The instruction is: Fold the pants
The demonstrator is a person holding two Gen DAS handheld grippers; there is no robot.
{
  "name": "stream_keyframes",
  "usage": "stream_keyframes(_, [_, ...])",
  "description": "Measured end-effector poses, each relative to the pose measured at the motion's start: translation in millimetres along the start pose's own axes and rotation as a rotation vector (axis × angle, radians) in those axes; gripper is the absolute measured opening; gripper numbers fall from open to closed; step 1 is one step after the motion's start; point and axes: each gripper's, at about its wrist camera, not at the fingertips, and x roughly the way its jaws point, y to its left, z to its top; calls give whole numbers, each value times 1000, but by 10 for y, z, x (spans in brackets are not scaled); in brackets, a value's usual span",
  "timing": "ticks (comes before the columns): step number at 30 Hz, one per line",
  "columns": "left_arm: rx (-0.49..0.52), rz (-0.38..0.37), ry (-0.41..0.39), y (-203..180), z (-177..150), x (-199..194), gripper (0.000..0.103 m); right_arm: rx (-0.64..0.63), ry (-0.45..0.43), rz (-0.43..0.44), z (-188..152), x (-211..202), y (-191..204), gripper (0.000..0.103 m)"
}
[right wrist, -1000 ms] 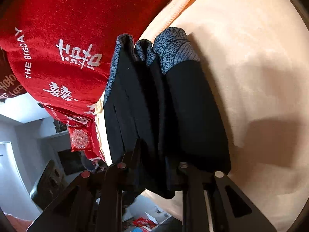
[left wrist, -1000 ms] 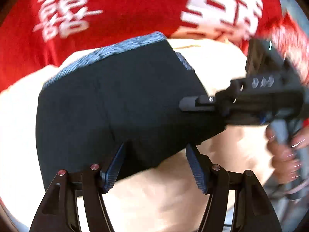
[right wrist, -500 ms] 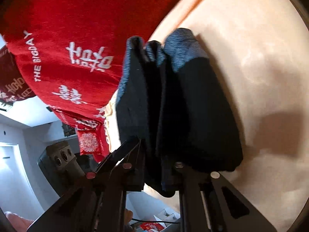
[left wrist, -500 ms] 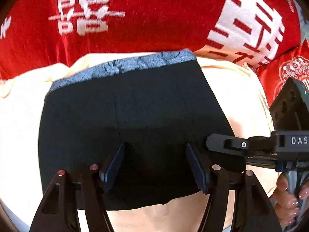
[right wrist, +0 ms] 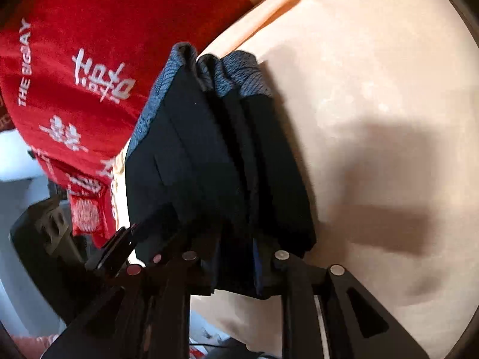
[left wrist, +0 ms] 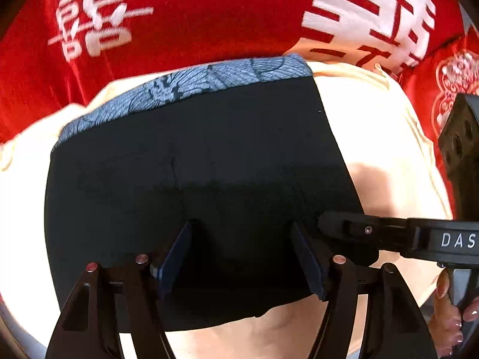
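Pants [left wrist: 194, 179] black, folded into compact thick rectangle, several layers stacked; grey-blue patterned waistband [left wrist: 185, 89] along far edge. Lies on cream cushion [left wrist: 374, 137], near red cloth with white characters [left wrist: 179, 15] behind it.

Left gripper [left wrist: 242, 257] wide open, blue pads on both sides above near part of pants, holding nothing.

Right gripper [right wrist: 236, 266] closed tight on near right edge of folded stack, layers pinched between fingers. Right hand [left wrist: 452, 320] visible at right, pink nails.
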Motion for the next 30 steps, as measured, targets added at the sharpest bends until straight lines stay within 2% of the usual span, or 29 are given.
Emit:
stream_keyframes(4, [-23, -27, 29, 54, 43, -20, 71, -21, -17, -44, -44, -25, 79, 20])
stream_keyframes(7, [-23, -18, 59, 75, 44, -35, 84, -36, -25, -96, -29, -25, 156, 21])
stream_keyframes(8, [-35, -7, 64, 102, 34, -55, 85, -41, -30, -109, -40, -23, 222, 22])
stream_keyframes(16, [-81, 25, 84, 328, -47, -132, 85, -54, -53, -164, -57, -15, 307, 25])
stream_keyframes(21, [-96, 31, 82, 469, -93, -221, 85, -93, -67, -250, -72, 6, 472, 30])
stream_keyframes(24, [-98, 43, 82, 558, -122, -266, 85, -126, -75, -303, -111, 2, 559, 34])
stream_keyframes(28, [-108, 51, 82, 635, -129, -270, 85, -157, -86, -391, -152, 8, 620, 49])
stream_keyframes(30, [-113, 53, 81, 676, -136, -278, 85, -150, -85, -394, -163, 8, 606, 50])
